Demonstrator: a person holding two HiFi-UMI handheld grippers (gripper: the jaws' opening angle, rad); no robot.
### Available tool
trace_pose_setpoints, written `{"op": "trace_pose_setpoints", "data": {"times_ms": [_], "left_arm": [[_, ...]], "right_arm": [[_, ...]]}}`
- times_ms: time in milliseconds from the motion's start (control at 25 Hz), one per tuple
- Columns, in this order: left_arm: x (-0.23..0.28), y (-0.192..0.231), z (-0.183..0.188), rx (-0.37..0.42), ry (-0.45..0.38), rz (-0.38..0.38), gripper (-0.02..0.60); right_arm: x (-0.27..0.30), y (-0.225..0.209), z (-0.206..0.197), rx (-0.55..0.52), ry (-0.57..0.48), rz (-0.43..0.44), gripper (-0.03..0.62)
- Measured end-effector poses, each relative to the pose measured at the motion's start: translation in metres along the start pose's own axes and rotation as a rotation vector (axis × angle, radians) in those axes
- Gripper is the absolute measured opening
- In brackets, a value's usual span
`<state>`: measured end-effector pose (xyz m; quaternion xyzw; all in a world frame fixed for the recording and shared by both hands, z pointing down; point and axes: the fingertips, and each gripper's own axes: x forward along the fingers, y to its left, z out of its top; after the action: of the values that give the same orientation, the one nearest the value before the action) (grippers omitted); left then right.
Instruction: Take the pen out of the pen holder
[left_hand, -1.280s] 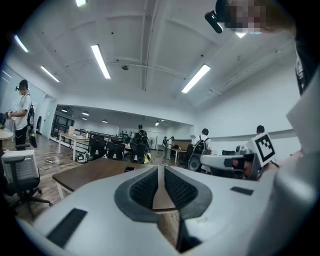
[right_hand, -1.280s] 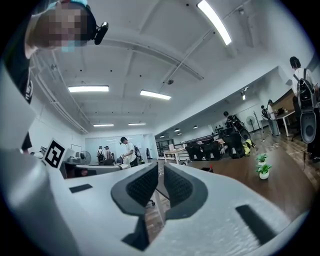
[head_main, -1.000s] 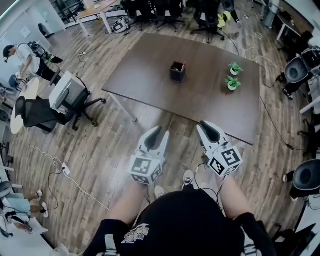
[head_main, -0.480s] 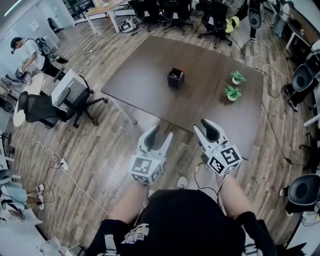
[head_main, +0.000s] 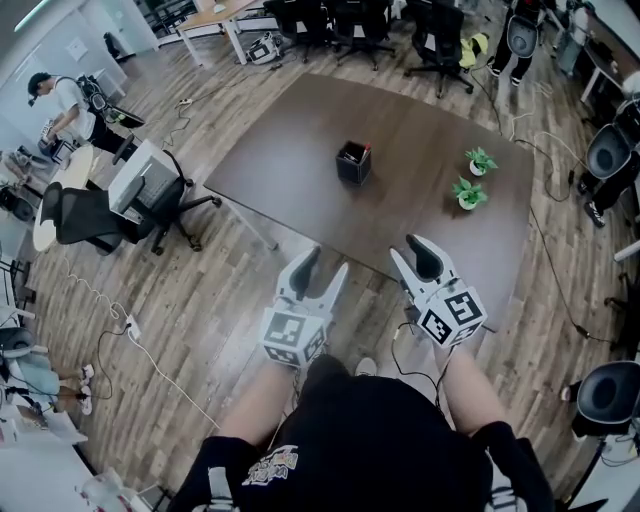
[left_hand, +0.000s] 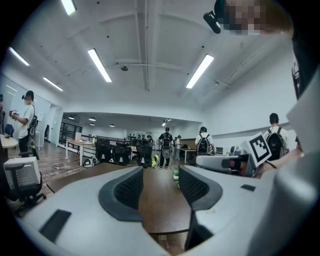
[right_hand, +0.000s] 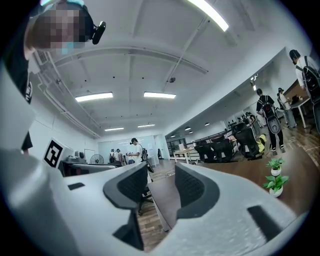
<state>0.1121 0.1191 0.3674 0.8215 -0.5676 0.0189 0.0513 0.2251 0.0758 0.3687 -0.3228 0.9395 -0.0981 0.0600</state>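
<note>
The black pen holder stands near the middle of the dark brown table, with pens sticking out of its top. Both grippers are held level in front of the person, short of the table's near edge and well away from the holder. My left gripper has its jaws opening, with nothing between them. My right gripper is also opening and empty. In the left gripper view the left gripper frames only the tabletop. The right gripper frames the table's corner and the floor. Neither gripper view shows the holder.
Two small potted plants stand on the table to the right of the holder. An office chair and a grey unit sit to the left of the table. Cables trail across the wooden floor. Several people stand at the room's edges.
Both grippers' jaws have spread wider. The person has stepped toward the table, so its near edge lies closer to the grippers.
</note>
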Motion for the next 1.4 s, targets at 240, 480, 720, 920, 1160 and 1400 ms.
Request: {"op": "trace_pose_setpoints", "data": {"times_ms": [240, 480, 720, 920, 1160, 1400], "left_arm": [[0.020, 0.011, -0.003, -0.003, 0.004, -0.015, 0.199], [0.040, 0.043, -0.008, -0.014, 0.010, -0.051, 0.201], [0.059, 0.095, -0.007, -0.025, 0.016, -0.105, 0.199], [0.073, 0.148, -0.003, -0.031, 0.023, -0.157, 0.201], [0.081, 0.208, 0.002, -0.049, 0.020, -0.231, 0.201], [0.086, 0.255, 0.000, -0.065, 0.027, -0.297, 0.199]], "right_arm": [[0.015, -0.016, -0.005, 0.006, 0.004, -0.014, 0.186], [0.050, -0.029, -0.013, 0.015, 0.015, -0.056, 0.189], [0.099, -0.036, -0.020, 0.025, 0.022, -0.119, 0.189], [0.152, -0.037, -0.024, 0.033, 0.023, -0.175, 0.190], [0.207, -0.023, -0.030, 0.025, 0.032, -0.242, 0.192], [0.251, -0.012, -0.039, 0.019, 0.038, -0.303, 0.195]]}}
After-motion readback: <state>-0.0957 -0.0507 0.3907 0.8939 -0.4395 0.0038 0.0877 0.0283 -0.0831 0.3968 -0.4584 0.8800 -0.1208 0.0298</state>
